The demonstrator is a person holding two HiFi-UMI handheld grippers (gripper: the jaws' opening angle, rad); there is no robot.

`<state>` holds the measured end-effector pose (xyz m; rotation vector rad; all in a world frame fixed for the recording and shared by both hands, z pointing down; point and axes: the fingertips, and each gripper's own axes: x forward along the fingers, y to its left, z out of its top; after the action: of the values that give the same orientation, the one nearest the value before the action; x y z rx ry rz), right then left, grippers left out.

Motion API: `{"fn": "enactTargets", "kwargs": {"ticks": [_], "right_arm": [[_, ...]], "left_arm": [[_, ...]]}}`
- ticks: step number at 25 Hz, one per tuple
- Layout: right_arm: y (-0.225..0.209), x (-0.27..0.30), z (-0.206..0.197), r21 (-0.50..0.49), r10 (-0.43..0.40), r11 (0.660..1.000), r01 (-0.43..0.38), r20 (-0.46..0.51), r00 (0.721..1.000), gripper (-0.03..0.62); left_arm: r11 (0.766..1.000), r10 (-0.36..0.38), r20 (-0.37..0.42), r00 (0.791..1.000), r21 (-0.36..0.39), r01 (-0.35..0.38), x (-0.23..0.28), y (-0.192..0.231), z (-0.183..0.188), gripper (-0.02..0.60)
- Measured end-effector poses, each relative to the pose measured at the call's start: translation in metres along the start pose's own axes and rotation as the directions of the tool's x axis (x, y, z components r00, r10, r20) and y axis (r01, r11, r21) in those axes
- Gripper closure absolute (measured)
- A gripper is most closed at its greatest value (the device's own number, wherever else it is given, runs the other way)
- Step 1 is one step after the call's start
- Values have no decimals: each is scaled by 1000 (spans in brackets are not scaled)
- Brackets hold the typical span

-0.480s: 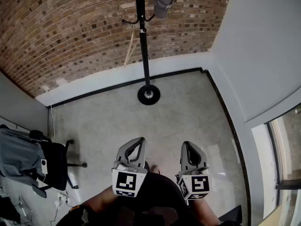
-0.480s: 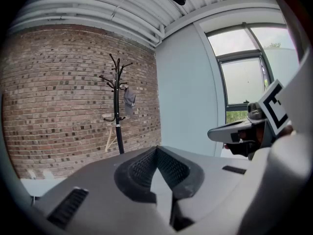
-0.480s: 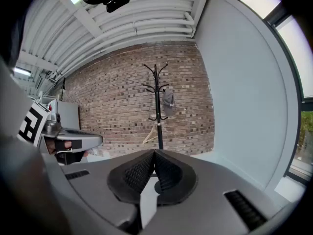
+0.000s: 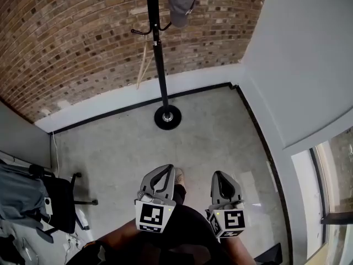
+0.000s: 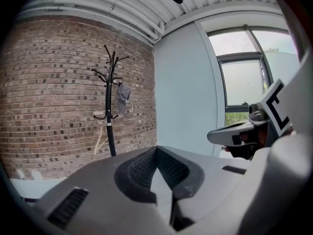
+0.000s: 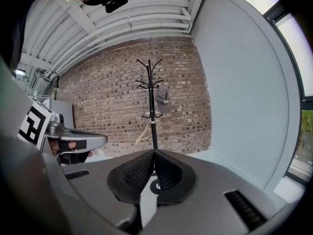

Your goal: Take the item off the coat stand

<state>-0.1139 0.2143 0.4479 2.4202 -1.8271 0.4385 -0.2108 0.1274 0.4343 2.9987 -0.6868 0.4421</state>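
Observation:
A black coat stand (image 4: 160, 59) rises from a round base (image 4: 167, 117) on the concrete floor by the brick wall. A grey cap (image 4: 182, 3) hangs from one of its upper hooks; the cap (image 5: 123, 95) and stand (image 5: 109, 106) show far off in the left gripper view, and the stand (image 6: 152, 106) with the cap (image 6: 162, 98) in the right gripper view. My left gripper (image 4: 165, 171) and right gripper (image 4: 220, 177) are held low near my body, well short of the stand. Both have their jaws together with nothing between them.
A wooden hanger (image 4: 144, 59) leans on the brick wall behind the stand. An office chair (image 4: 52, 200) draped with grey cloth stands at the left. A pale wall (image 4: 298, 65) and a window (image 4: 331, 197) run along the right.
The view has shifted forward: the coat stand and its base sit slightly lower and left in the head view. Both grippers remain low and shut.

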Motion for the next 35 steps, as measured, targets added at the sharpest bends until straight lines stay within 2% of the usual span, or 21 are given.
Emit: {"fn": "enactTargets", "kwargs": {"ticks": [6,13,17,22,26,29,33,35], "right_arm": [[-33,65,28,26,-4,1000,4,5,1000,580],[-59,151,66,-12,3,1000,-3,-35,999,580],[-66,199,82,-40,32,999,-34,-59,998,580],[-68,260,114,-90,69,993,-75,-69,995,580],[-72,297,142,-89,83,992,-86,-37,996,580],[-76,321,154,-73,106,992,-107,-25,994,580],[-76,355,170,-66,172,983,-172,-6,985,580],[-76,374,179,-54,222,974,-222,7,975,580]], "left_arm": [[999,-38,10,999,-13,38,78,23,21,557],[998,-34,16,999,-50,35,155,69,49,557],[996,3,19,1000,-87,-1,190,104,54,557],[991,44,63,997,-130,-35,231,150,78,557],[993,54,94,994,-114,-43,250,176,99,557],[991,85,100,991,-107,-75,256,192,107,557],[983,151,84,985,-117,-141,264,215,108,557],[977,188,103,977,-123,-176,271,225,113,557]]}}
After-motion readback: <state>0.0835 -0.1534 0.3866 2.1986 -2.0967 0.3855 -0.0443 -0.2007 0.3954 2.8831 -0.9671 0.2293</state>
